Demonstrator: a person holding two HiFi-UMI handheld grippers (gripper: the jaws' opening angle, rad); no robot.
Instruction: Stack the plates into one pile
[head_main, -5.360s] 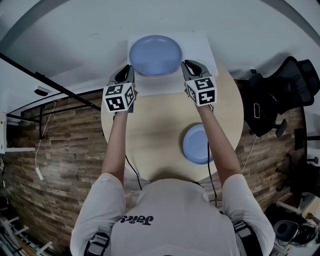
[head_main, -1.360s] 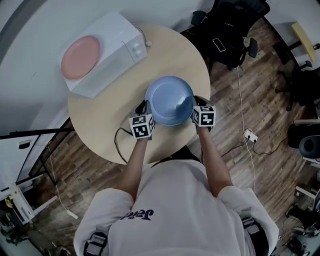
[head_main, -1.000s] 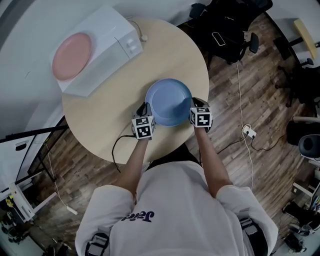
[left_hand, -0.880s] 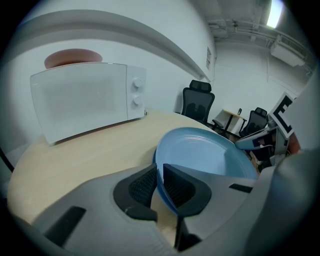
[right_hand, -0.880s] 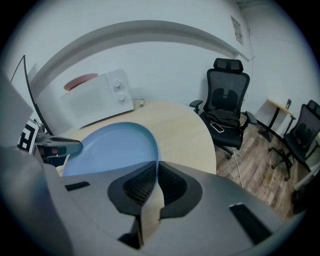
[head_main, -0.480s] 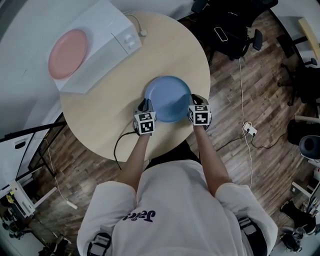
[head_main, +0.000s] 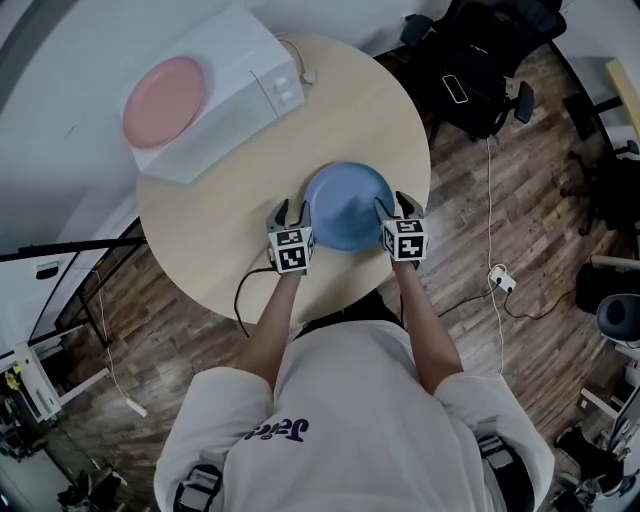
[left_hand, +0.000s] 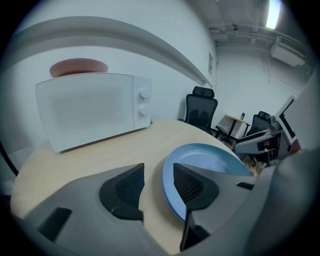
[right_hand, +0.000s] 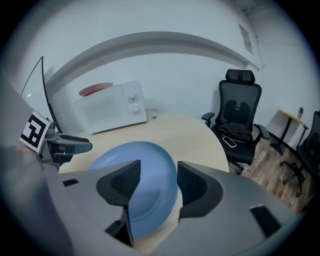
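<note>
Left gripper and right gripper jaws are opening, releasing the blue plate; the far pink plate likely follows.

Blue plate: uniform light blue all over. Bench: pale beige wood tone; floor: brown planks with streaked grain in mixed shades. Microwave: white; pink plate: plain salmon pink; chair: black.
</note>
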